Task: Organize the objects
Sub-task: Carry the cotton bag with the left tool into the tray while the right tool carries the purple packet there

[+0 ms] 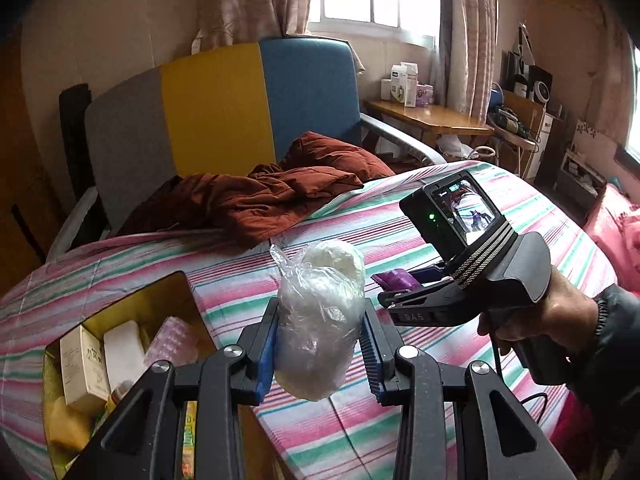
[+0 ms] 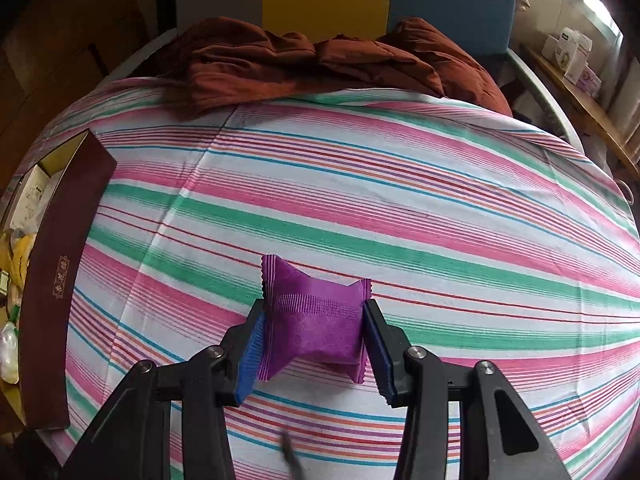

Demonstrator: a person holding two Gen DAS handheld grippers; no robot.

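Observation:
My left gripper (image 1: 320,336) is shut on a clear plastic bag with white lumps inside (image 1: 320,312) and holds it above the striped bed, just right of an open brown box (image 1: 176,292) with gold lining. My right gripper (image 2: 314,344) is shut on a purple sachet (image 2: 316,316) above the striped sheet. In the left wrist view the right gripper (image 1: 396,290) is to the right of the bag, with the purple sachet (image 1: 394,280) showing at its tip. The box (image 2: 60,260) lies at the left in the right wrist view.
The box holds a cream carton (image 1: 82,364), a white block (image 1: 122,344) and a pink blister pack (image 1: 170,336). A rust-brown quilted garment (image 1: 260,192) lies at the bed's far end before a grey, yellow and blue headboard (image 1: 216,104). A wooden side table (image 1: 432,116) carries boxes at the right.

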